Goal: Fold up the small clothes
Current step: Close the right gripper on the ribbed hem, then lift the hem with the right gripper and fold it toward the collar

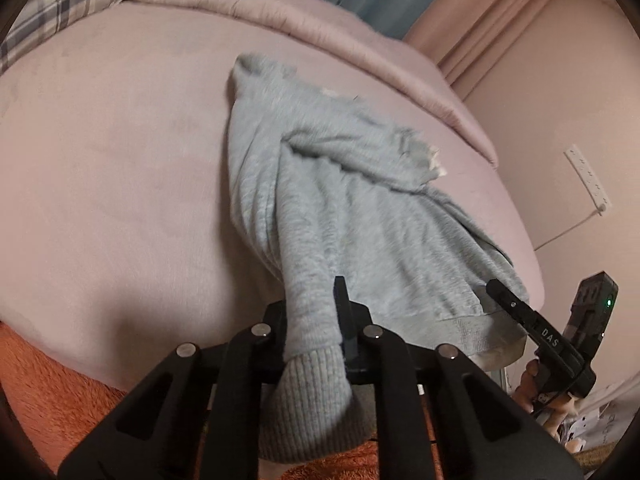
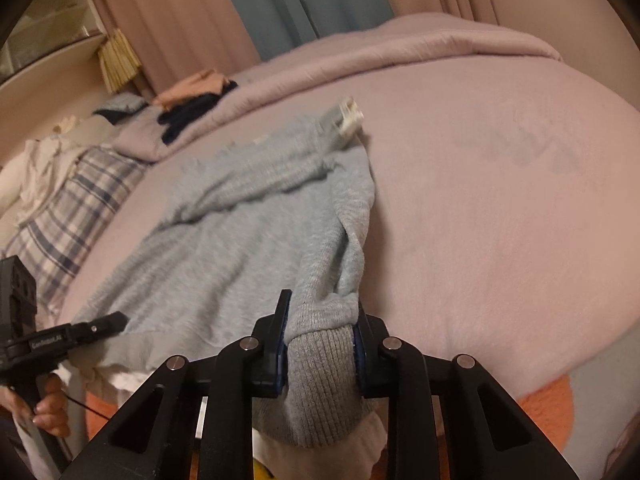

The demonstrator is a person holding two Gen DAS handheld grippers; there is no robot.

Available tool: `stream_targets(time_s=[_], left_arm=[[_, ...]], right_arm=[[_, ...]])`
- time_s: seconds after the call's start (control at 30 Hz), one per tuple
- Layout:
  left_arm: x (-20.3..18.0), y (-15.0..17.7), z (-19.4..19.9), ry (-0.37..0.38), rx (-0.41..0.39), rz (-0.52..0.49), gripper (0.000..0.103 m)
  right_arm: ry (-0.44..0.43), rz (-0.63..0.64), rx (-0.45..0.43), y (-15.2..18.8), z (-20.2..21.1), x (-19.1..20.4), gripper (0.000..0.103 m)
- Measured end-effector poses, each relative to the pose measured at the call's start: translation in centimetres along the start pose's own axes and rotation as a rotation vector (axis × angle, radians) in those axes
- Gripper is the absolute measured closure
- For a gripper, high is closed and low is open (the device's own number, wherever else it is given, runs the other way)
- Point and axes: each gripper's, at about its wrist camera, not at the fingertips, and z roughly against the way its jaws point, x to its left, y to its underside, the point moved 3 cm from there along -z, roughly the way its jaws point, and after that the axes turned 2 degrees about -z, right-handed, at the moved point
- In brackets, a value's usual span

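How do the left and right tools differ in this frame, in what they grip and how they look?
The left tool pinches one sleeve cuff with plain black fingers; the right tool pinches the other cuff and shows blue pads. Both are shut on the same grey-blue sweater, which lies on the pink bed.

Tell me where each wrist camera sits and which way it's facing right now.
Left wrist: behind the left gripper, facing across the pink bed; it clamps one grey cuff; right gripper and its hand at right.
Right wrist: behind the right gripper, facing the curtains; it clamps the other cuff; left gripper at left.
Shared: the light blue sweater and bed.
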Motion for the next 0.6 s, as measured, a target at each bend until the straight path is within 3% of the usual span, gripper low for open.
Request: stream_targets(time_s=[0.2, 0.6], left_arm=[[-1.3, -0.9, 2.5, 0.019, -0.032, -0.029, 0.091], [-2.1, -2.5, 6.8, 0.061, -0.105, -0.058, 0.091]], right_arm=[[-0.097, 0.029, -0.037, -1.0, 2.4, 1.3, 0.076], [-0.175, 0.066, -0.093, -2.2, 4.8, 2.3, 0.076]])
